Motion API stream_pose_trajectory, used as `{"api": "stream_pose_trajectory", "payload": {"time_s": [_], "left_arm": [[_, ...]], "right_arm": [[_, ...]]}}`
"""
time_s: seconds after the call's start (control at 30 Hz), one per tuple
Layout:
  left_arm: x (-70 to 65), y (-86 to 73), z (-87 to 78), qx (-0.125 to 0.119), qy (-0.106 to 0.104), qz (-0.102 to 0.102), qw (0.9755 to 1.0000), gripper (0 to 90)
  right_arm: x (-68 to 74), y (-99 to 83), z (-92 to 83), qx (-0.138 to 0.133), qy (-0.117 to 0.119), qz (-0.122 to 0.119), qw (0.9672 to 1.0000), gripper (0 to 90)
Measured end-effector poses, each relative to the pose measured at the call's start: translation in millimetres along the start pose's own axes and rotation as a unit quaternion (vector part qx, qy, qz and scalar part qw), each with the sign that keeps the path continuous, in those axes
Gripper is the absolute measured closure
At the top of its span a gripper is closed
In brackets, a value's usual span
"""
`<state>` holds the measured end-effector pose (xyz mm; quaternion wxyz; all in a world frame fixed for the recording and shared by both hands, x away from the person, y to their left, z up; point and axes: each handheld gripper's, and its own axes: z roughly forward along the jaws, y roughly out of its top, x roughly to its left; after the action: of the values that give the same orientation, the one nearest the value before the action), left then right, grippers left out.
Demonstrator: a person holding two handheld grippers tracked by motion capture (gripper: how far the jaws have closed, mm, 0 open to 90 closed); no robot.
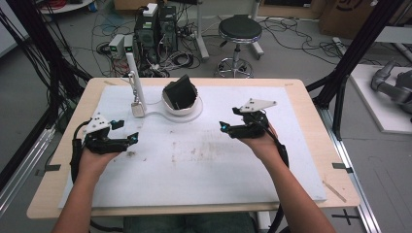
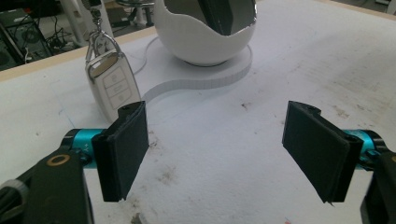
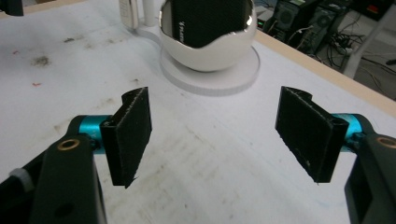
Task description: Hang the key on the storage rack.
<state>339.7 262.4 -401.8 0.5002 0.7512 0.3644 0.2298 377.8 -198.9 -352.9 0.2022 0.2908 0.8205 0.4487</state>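
Plainly both sets of pads are released, with bare mat between them: the left gripper [image 2: 215, 151] has its jaws spread wide and empty, and the right gripper [image 3: 212, 135] likewise holds nothing. Just ahead of the left gripper's pads hangs a white car key [image 2: 113, 84], clipped by its ring to a white upright post [image 1: 134, 77]. Beside it sits the white egg-shaped bowl [image 3: 210, 51] on its round base, with a black wallet-like item [image 3: 205, 21] standing tilted inside. From above, the two grippers rest low over the white mat [image 1: 204, 160], left gripper [image 1: 127, 138] near the key, right gripper [image 1: 227, 126] facing the bowl. My reading is that this is an approach step, nothing yet gripped. Next likely calls for one gripper to advance, square its pads around the key or the black item, and close gently without toppling the bowl
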Motion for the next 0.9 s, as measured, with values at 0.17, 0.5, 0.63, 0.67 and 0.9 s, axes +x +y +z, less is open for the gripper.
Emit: {"api": "stream_pose_trajectory", "payload": {"time_s": [0.17, 0.5, 0.63, 0.67, 0.9], "left_arm": [[1.1, -1.3, 2.0, -0.003, -0.009, -0.006, 0.9999, 22.8], [-0.6, -1.9, 12.0, 0.0, -0.03, -0.009, 0.9995, 21.6], [-2.2, 0.1, 19.5, 0.002, -0.035, -0.007, 0.9993, 20.4], [-2.2, 0.9, 21.4, 0.003, -0.036, -0.006, 0.9993, 20.2], [-4.6, 4.2, 31.0, 0.003, -0.043, -0.002, 0.9991, 20.1]], "right_arm": [[-4.2, -21.0, -10.0, -0.002, -0.003, 0.021, 0.9998, 24.3], [-7.7, -62.7, -19.0, -0.007, -0.01, 0.065, 0.9978, 20.6], [-9.8, -73.2, -22.9, -0.01, -0.018, 0.075, 0.997, 20.6], [-10.5, -75.3, -23.8, -0.008, -0.02, 0.076, 0.9968, 20.6], [-17.7, -87.0, -31.7, -0.002, -0.035, 0.091, 0.9953, 20.6]]}}
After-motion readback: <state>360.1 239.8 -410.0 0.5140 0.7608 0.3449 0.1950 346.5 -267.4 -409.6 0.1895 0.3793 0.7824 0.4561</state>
